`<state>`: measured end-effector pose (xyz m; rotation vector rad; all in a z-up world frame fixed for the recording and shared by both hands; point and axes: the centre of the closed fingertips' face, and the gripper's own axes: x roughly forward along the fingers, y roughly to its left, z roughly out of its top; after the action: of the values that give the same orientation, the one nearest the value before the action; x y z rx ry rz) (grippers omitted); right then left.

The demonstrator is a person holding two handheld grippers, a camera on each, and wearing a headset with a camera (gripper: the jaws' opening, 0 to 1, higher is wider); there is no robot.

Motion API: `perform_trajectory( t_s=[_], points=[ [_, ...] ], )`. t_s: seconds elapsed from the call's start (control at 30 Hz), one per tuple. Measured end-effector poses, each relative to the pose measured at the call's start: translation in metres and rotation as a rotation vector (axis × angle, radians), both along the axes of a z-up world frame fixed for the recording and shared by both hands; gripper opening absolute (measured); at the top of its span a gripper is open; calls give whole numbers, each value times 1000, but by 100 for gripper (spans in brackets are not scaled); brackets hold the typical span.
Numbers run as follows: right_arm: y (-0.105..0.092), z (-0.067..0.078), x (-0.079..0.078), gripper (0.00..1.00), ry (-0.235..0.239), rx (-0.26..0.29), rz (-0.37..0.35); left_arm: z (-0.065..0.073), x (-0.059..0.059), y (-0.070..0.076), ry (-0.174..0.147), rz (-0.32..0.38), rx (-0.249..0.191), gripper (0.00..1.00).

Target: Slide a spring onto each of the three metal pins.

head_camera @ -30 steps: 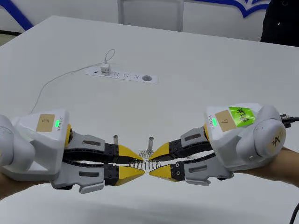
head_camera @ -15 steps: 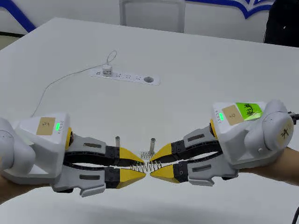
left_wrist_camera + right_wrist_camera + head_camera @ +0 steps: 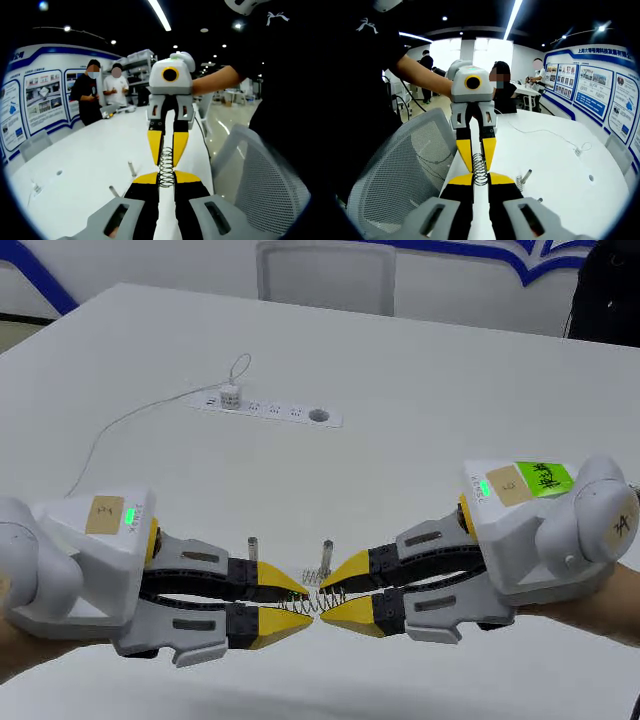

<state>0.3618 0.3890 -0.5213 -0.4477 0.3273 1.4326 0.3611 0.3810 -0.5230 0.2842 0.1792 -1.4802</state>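
Note:
A small metal spring (image 3: 313, 602) hangs level over the white table (image 3: 420, 410), held at both ends. My left gripper (image 3: 303, 598) is shut on its left end and my right gripper (image 3: 325, 598) on its right end, yellow tips almost meeting. In the left gripper view the spring (image 3: 166, 162) runs from my left gripper (image 3: 166, 178) to the right gripper (image 3: 167, 145). The right gripper view shows the same spring (image 3: 479, 165) between my right gripper (image 3: 479, 179) and the left one (image 3: 476, 150). Two upright pins (image 3: 252, 545) (image 3: 326, 552) stand just behind. A second spring (image 3: 313, 575) stands beside the right pin.
A white power strip (image 3: 265, 408) with a plug and a long cable (image 3: 120, 420) lies further back on the table. A chair (image 3: 325, 270) stands at the far edge. A mesh chair (image 3: 405, 165) is close by, and people stand in the background.
Both grippers keep the same hold on the spring, which now tilts slightly. The head camera has drifted, shifting the whole picture.

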Motion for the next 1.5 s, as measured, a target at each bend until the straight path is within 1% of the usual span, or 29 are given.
perform_trajectory(
  t_s=[0.13, 0.27, 0.37, 0.47, 0.57, 0.6, 0.83, 1.0, 1.17, 1.3, 1.33, 1.47, 1.5],
  points=[
    [1, 2, -1, 10, 3, 8, -1, 1, -1, 0, -4, -2, 1, 9],
    [3, 7, -2, 10, 15, 33, 0, 1, -1, 1, -11, -4, 11, 9],
    [4, 11, -3, 10, 14, 49, 7, 1, -1, 0, -17, -6, 17, 9],
    [6, 16, -2, 10, 21, 74, 7, 1, 0, 0, -18, -4, 16, 9],
    [7, 19, -1, 10, 20, 81, 5, 2, 2, -1, -11, 3, 10, 9],
    [7, 22, -1, 10, 28, 95, 2, 3, 2, -1, -10, 2, 7, 9],
    [14, 35, 3, 10, 41, 164, -9, 7, 4, -4, -11, 15, -13, 9],
    [20, 35, 3, 10, 41, 154, -8, 3, 6, -8, -12, 19, 11, 9],
    [23, 38, 3, 10, 51, 166, -12, 4, 5, -10, -9, 23, 9, 9],
    [23, 37, 3, 10, 67, 159, -22, 4, 4, -9, 2, 29, 12, 10],
    [23, 37, 3, 10, 67, 156, -25, 3, 4, -8, 14, 35, 12, 10],
    [25, 35, 6, 10, 63, 146, -39, 2, 7, -6, 15, 54, 21, 10],
    [26, 35, 7, 10, 58, 142, -43, 2, 8, -5, 10, 61, 22, 11]
  ],
)
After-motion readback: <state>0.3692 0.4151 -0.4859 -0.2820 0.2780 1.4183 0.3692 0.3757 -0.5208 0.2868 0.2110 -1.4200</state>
